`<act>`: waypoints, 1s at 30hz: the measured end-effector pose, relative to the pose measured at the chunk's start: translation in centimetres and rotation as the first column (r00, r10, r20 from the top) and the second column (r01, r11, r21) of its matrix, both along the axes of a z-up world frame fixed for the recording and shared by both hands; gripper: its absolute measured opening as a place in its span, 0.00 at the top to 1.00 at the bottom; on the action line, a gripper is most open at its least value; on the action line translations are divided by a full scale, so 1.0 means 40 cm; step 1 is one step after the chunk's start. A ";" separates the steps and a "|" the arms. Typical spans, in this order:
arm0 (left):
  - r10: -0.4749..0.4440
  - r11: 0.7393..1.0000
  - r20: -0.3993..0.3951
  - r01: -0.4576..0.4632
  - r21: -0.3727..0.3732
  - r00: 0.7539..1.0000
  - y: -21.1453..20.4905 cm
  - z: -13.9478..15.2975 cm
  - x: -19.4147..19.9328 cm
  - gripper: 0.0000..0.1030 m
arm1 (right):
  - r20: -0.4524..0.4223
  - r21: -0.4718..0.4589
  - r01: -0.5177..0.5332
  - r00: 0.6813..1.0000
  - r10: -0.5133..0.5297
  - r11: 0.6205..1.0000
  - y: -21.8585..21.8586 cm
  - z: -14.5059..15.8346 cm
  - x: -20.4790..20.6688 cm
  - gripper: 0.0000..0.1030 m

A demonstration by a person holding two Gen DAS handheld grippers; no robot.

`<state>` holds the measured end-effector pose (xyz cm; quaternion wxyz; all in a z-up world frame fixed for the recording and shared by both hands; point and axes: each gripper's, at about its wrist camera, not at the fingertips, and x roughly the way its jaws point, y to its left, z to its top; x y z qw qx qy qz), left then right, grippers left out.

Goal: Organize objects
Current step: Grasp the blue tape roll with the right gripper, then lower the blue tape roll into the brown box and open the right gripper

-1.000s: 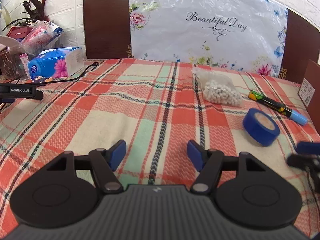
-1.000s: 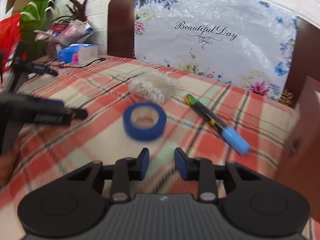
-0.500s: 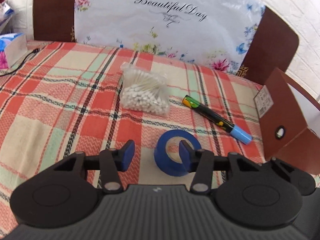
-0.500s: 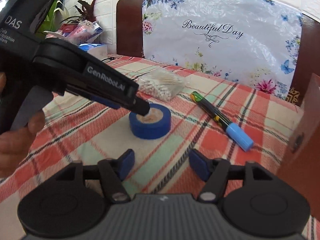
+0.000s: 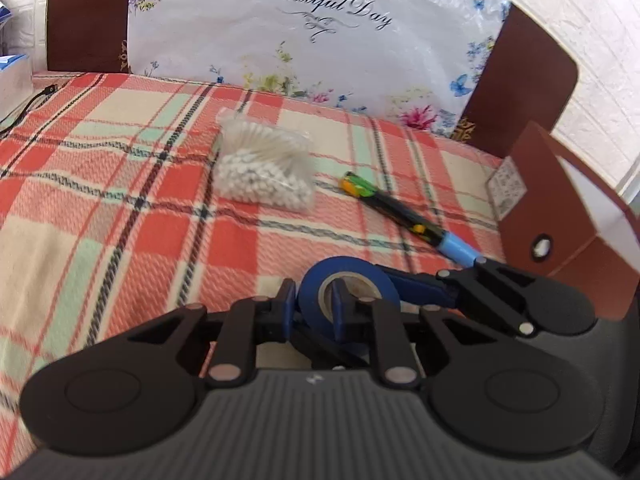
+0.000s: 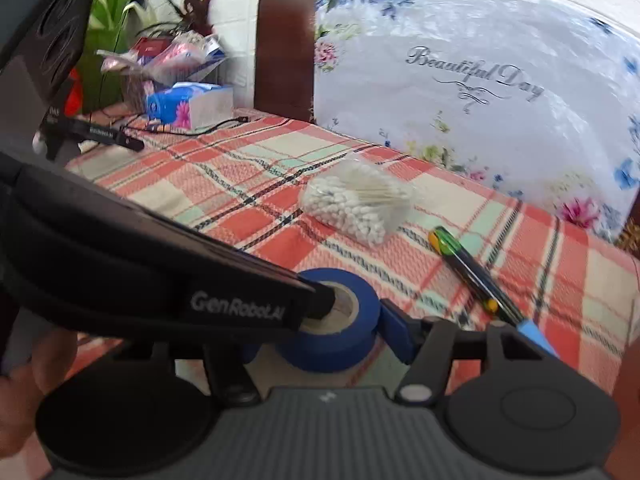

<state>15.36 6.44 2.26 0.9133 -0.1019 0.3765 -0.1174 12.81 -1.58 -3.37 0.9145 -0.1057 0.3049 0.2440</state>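
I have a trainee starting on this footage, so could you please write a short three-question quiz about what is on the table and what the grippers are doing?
1. True or false: the left gripper pinches the wall of the blue tape roll, one finger inside the core.
2. Which lies farthest from the camera in the left wrist view? A) marker B) bag of cotton swabs C) tape roll
3. Fill in: the cap of the marker is ___.

Key: 1 true. 2 B. 3 light blue. Note: the right gripper is closing around the roll's outside.
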 end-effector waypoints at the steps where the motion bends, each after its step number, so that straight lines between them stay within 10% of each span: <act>1: -0.012 1.000 0.008 0.012 -0.014 1.000 -0.012 0.016 -0.012 0.80 | 0.015 0.001 0.004 1.000 -0.004 1.000 -0.016 0.011 -0.017 0.43; 11: -0.274 0.959 0.198 0.284 -0.023 0.941 -0.365 0.236 -0.040 0.80 | 0.253 -0.030 0.235 0.942 -0.220 0.972 -0.314 0.233 -0.132 0.43; 19: -0.413 0.910 0.140 0.412 0.039 0.900 -0.672 0.192 0.014 0.78 | 0.196 -0.008 0.447 0.878 -0.437 0.895 -0.586 0.221 -0.114 0.42; 22: -0.384 0.921 0.138 0.368 0.127 0.913 -0.704 0.173 0.008 0.71 | 0.140 0.003 0.488 0.864 -0.483 0.873 -0.621 0.185 -0.095 0.24; 30: -0.326 0.942 0.214 0.298 0.152 0.921 -0.591 0.215 -0.036 0.63 | 0.124 0.126 0.524 0.834 -0.538 0.842 -0.648 0.183 -0.135 0.23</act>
